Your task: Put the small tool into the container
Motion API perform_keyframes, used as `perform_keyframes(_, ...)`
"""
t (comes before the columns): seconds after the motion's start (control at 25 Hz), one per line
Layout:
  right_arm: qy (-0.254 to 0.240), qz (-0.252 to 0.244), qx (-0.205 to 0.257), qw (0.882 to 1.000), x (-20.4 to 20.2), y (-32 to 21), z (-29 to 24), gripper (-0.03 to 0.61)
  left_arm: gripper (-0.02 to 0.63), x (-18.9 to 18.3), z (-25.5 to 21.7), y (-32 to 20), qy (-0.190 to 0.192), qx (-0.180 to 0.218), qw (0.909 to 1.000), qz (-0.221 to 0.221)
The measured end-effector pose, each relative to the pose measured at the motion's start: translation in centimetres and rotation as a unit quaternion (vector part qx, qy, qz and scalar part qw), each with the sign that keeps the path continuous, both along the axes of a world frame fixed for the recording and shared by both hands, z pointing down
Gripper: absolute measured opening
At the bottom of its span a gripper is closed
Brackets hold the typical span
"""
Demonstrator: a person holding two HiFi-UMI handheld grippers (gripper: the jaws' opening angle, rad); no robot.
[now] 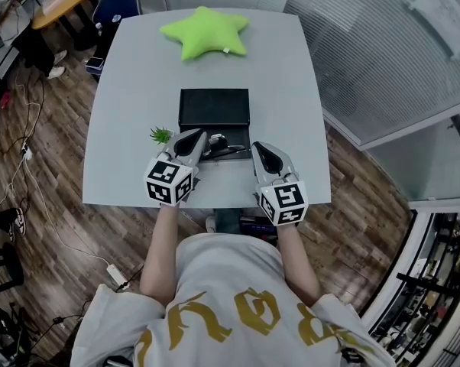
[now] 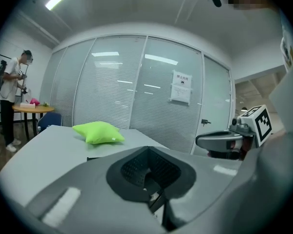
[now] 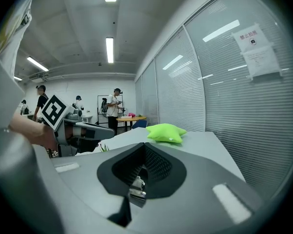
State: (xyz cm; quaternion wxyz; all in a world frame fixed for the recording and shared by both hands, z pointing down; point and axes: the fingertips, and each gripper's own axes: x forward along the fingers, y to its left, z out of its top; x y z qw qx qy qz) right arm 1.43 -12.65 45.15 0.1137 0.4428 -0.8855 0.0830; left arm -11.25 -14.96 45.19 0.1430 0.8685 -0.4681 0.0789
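A black rectangular container (image 1: 214,107) lies in the middle of the grey table (image 1: 131,90). The small tool (image 1: 224,148), dark with a metal part, lies on the table just in front of the container. My left gripper (image 1: 190,141) rests at the tool's left end, jaws shut; whether it touches the tool I cannot tell. My right gripper (image 1: 264,154) sits a little right of the tool, also shut. In the left gripper view my left gripper (image 2: 147,169) has its pads together, and so does my right gripper (image 3: 142,168) in the right gripper view. Neither of those views shows the tool.
A green star-shaped cushion (image 1: 205,30) lies at the table's far side. A small green plant (image 1: 161,134) stands left of the left gripper. Glass walls (image 1: 383,52) run along the right. Cables (image 1: 31,182) trail on the wooden floor at left. A person (image 2: 12,99) stands by a round table.
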Motion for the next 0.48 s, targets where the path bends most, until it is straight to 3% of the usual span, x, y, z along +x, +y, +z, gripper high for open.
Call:
perform_keyframes(0.2, 0.003, 0.006, -0.005, 1.0, 0.18, -0.14, 0.38, 0.021, 0.002, -0.27, 0.35, -0.12, -0.015, -0.002, 0.9999, -0.007)
perform_keyframes(0.48, 0.004, -0.01, -0.002, 1.0, -0.7, 0.05, -0.01, 0.021, 0.002, -0.51, -0.55, 0.08, 0.004, 0.004, 1.0, -0.006)
